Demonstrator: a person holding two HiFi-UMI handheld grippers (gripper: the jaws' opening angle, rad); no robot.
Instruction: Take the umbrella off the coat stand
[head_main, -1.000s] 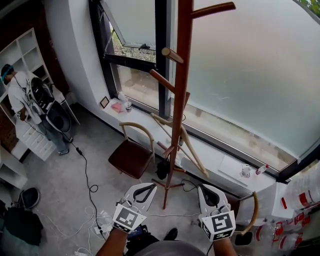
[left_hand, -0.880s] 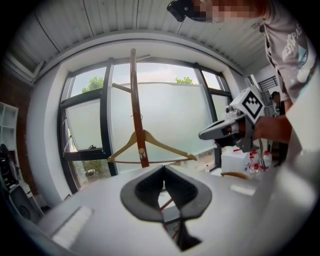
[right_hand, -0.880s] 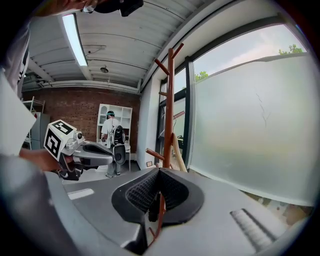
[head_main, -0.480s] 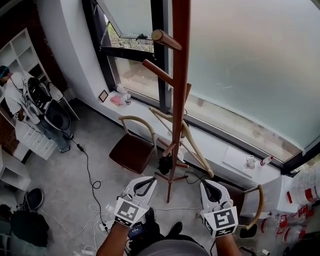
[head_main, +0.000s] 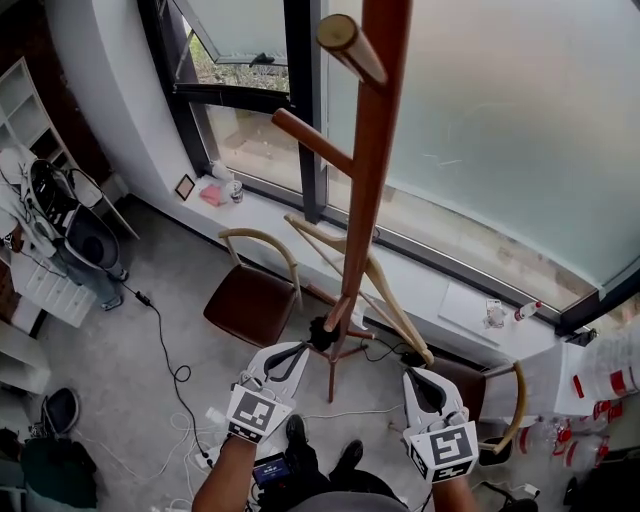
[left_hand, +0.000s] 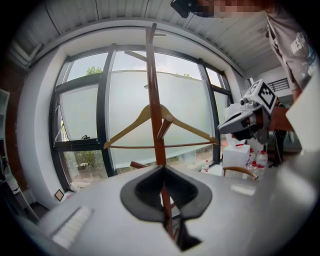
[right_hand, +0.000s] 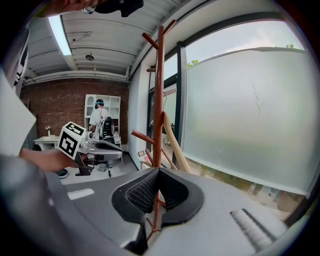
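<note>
1. Plainly, the coming move turned on the small dark bundle hanging low on the coat stand (head_main: 372, 180), which I took to be the umbrella (head_main: 321, 334). It sat against the pole just above the stand's feet, far below the bare upper pegs.
2. In the head view the umbrella lay straight ahead of the left claw (head_main: 297, 352), just beyond its tips. Whether they touched could not be told from that angle.
3. The right claw (head_main: 412, 375) lay on the other side of the pole and well apart from the umbrella, so the left hand was clearly the nearer one.
4. The umbrella appeared to hang down alongside the pole, but it was too small and dark for its long axis or its handle to be made out.
5. In the left gripper view the pad tips met with nothing between them. The pole stood dead centre beyond them, and a dark shape showed low in the slit, possibly the umbrella.
6. The right claw's pads also met at their tips and held nothing, with the pole lined up behind them.
7. A wooden hanger (left_hand: 127, 126) hung on the stand above the umbrella. By my judgement, the left claw had to spread its jaws before it could take anything.
</note>
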